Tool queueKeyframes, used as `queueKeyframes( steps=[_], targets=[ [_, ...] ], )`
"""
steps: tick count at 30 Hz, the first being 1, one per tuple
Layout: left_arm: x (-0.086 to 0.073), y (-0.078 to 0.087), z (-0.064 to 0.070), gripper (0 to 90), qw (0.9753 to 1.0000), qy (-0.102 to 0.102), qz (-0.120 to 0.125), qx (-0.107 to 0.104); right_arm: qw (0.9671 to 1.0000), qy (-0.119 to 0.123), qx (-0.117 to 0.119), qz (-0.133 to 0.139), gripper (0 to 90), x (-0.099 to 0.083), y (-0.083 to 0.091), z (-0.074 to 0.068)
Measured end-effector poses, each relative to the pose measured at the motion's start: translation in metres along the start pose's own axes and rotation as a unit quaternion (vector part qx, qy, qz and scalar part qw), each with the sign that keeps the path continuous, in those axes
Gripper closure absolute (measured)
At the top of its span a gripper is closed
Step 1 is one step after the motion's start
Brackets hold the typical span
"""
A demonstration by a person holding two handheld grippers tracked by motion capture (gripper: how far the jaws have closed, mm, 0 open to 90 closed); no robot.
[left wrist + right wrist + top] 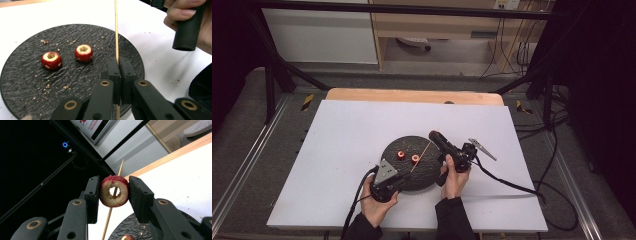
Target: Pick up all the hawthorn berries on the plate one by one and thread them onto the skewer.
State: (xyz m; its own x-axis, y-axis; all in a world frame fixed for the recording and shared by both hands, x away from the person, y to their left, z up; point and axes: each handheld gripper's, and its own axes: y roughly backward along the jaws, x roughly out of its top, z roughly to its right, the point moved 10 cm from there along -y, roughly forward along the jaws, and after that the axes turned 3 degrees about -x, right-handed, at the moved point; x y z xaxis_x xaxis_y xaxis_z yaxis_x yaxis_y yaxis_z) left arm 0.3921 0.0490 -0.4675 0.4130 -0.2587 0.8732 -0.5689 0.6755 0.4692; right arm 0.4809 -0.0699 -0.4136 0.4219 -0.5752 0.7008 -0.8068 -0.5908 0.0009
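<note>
A round black plate [424, 175] [25, 85] lies on the white table and carries two cored red fruits [51, 60] [83, 53] [401, 154] [415, 159]. My left gripper [119, 63] [407, 177] is shut on the lower end of a thin wooden skewer [116, 30] [422, 155] that slants up over the plate. My right gripper [114, 188] [433, 136] is shut on a third cored red fruit ring [121, 197] at the skewer's upper end. The skewer [109, 213] passes through the ring's hole, and its tip sticks out beyond it.
Crumbs are scattered over the plate. A metal clip [482, 148] lies on the white sheet right of the right gripper. Cables [512, 185] trail off to the right and down at the left. A wooden edge [412, 95] borders the table's far side.
</note>
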Motion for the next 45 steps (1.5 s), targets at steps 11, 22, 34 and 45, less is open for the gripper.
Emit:
queueKeyframes(
  steps=[11, 22, 34, 45],
  targets=[
    [0.007, -0.007, -0.001, 88.2, 0.9999, 0.003, -0.009, -0.004, 0.9996, 0.016, 0.004, -0.023, 62.5, -0.012, 0.003, -0.001],
    [0.016, -0.015, 0.0, 88.2, 0.9999, -0.001, -0.014, -0.007, 0.9987, 0.029, 0.007, -0.042, 62.4, -0.022, 0.009, -0.003],
    [0.024, -0.023, 0.002, 88.2, 0.9998, -0.003, -0.019, -0.011, 0.9972, 0.041, 0.01, -0.061, 62.3, -0.037, 0.015, -0.005],
    [0.029, -0.029, 0.003, 88.2, 0.9996, -0.007, -0.022, -0.014, 0.9953, 0.055, 0.011, -0.079, 62.3, -0.05, 0.02, -0.004]
  ],
)
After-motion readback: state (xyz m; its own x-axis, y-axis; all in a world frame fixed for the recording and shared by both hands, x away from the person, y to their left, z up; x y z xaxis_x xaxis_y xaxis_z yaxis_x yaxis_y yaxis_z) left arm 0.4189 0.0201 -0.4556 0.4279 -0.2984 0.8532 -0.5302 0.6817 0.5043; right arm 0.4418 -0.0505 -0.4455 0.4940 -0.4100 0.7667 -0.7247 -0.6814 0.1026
